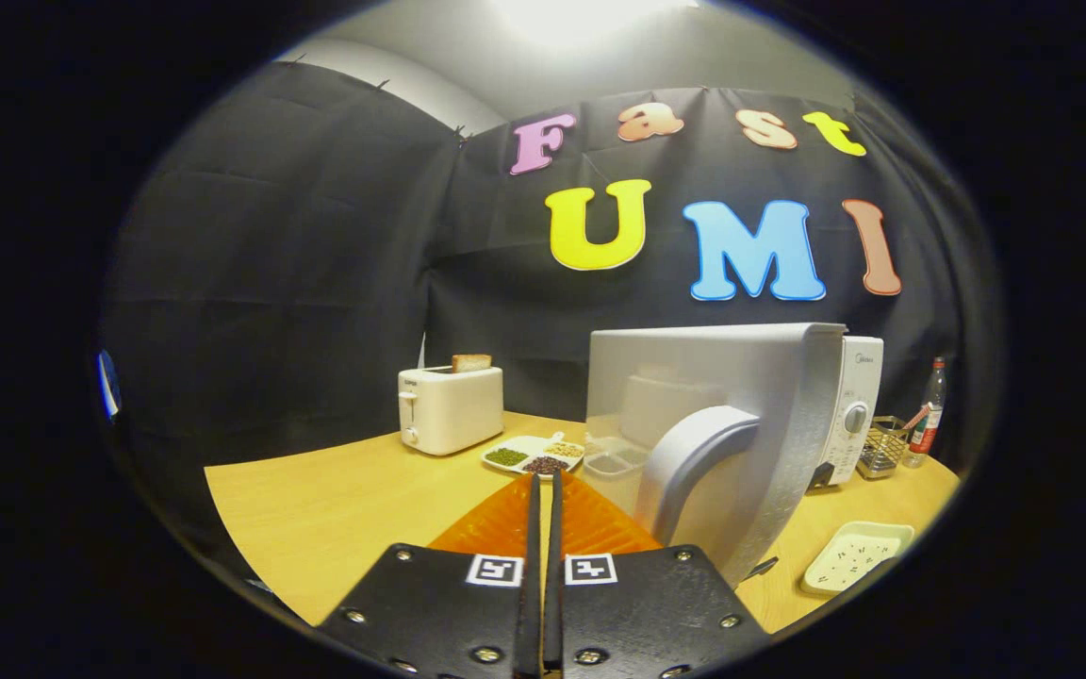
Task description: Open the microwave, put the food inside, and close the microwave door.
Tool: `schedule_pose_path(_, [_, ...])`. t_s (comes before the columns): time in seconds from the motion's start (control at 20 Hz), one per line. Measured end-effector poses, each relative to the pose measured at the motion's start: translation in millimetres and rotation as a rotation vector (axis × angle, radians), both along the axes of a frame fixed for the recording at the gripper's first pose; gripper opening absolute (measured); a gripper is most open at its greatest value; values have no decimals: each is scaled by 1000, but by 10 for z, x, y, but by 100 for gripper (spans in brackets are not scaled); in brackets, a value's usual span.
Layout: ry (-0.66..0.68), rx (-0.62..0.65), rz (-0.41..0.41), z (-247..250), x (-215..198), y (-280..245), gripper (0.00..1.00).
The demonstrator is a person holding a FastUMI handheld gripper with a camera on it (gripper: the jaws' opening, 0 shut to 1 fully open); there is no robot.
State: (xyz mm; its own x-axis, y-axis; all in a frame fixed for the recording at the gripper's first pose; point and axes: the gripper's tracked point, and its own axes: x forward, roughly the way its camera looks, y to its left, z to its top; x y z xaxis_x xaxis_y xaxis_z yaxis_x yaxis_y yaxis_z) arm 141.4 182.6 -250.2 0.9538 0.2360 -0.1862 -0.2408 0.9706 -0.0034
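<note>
Two fingers of my hand-held gripper (541, 490) are pinching narrowly on an orange plate (505, 528), carrying it above the table (336, 509). Just to the right, the microwave (845, 405) door (694, 424) is standing open. I am judging that swinging right too early risks clipping the door's handle (694, 462), tilting the plate.

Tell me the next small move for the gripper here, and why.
Probably carry the orange plate to the right, around the edge of the open microwave door, toward the oven's opening. The gripper has its jaws nearly closed on the plate's rim, and the door stands swung out just beside it, so the plate seems ready to go in.
</note>
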Motion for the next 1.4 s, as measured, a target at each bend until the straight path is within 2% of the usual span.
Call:
schedule_pose_path(0.15, [57,33,-50,-107,214,-402,1])
schedule_pose_path(0.5, [18,-36,-242,-133,676,-1356,1])
schedule_pose_path(0.9, [-30,-123,-307,-96,1156,-1760,1])
schedule_pose_path(1.4, [-6,-178,-376,-256,1773,-2142,1])
